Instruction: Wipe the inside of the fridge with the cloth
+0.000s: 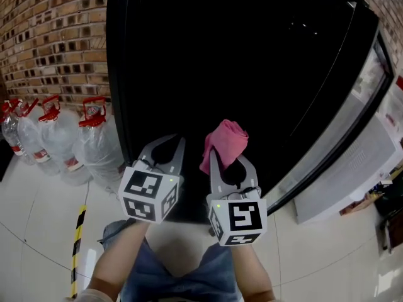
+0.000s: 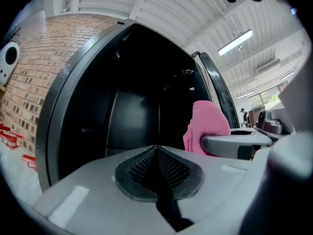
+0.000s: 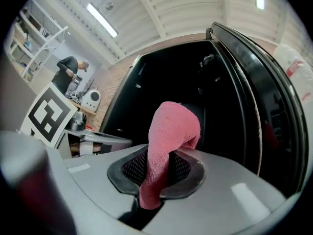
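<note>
Cloth, pink: pinched in the right gripper, facing the open fridge. Left gripper: clenched, empty. Advice: press cloth flat against the fridge's inner walls, sweeping evenly.

place: workshop-like hall | brick wall | water jugs on tiled floor | ribbed ceiling, tube lights

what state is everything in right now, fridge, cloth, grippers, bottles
black fridge: door swung open, inside dark
pink microfibre cloth: pinched in the right gripper, top flopping over
right gripper: shut on the cloth
left gripper: shut, empty
clear plastic water bottles with red caps: upright, capped
</note>
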The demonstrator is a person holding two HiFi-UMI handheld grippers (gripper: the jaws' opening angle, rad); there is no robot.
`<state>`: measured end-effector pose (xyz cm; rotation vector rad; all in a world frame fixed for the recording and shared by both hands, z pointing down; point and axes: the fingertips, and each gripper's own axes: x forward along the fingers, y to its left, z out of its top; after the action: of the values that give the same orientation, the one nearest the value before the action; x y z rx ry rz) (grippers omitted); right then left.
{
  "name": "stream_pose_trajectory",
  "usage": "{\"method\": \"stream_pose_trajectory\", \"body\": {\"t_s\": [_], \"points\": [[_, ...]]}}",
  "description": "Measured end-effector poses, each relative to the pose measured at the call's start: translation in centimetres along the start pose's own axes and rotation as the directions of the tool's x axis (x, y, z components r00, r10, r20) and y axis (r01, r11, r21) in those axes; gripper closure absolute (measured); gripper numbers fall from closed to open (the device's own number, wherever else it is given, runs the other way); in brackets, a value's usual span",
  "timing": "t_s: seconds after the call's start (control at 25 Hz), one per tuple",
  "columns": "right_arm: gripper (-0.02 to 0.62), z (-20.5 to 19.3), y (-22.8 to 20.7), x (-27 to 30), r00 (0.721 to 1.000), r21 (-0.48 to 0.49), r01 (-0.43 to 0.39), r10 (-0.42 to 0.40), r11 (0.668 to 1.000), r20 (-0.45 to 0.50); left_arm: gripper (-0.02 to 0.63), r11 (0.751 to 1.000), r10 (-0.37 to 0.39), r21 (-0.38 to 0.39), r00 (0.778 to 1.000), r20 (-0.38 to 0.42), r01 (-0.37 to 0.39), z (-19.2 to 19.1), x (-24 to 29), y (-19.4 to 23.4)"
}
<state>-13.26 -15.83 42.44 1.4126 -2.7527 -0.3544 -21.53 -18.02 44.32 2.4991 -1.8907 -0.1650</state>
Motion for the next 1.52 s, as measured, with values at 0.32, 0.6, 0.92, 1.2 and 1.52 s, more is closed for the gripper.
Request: {"method": "stream_pose_trajectory", "body": {"t_s": [0.32, 0.6, 0.92, 1.2, 1.52], "points": [[0.534, -4.0, 7.5, 1.3, 0.984, -0.012, -0.178, 0.179, 0.984, 0.018, 0.614, 0.994, 0.111, 0.001, 0.994, 0.006, -0.111, -2.8, -3.6, 2.2], [0.534, -7.7, 12.3, 3.2, 0.954, 0.056, -0.301, 0.301, 0.952, -0.001, 0.614, 0.980, 0.198, -0.001, 0.980, -0.015, -0.198, -5.3, -6.2, 5.1], [0.534, -11.4, 16.1, 8.2, 0.922, -0.006, -0.387, 0.387, 0.922, -0.001, 0.614, 0.974, 0.228, 0.018, 0.973, -0.025, -0.228, -6.0, -7.8, 6.5], [0.534, -12.9, 14.6, 12.1, 0.942, -0.001, -0.335, 0.335, 0.942, -0.004, 0.614, 0.975, 0.222, 0.038, 0.975, -0.020, -0.221, -6.1, -8.1, 6.5], [0.534, -14.6, 11.1, 17.9, 0.964, 0.019, -0.263, 0.263, 0.965, -0.029, 0.614, 0.984, 0.177, 0.014, 0.984, -0.014, -0.177, -6.0, -6.1, 5.6]]}}
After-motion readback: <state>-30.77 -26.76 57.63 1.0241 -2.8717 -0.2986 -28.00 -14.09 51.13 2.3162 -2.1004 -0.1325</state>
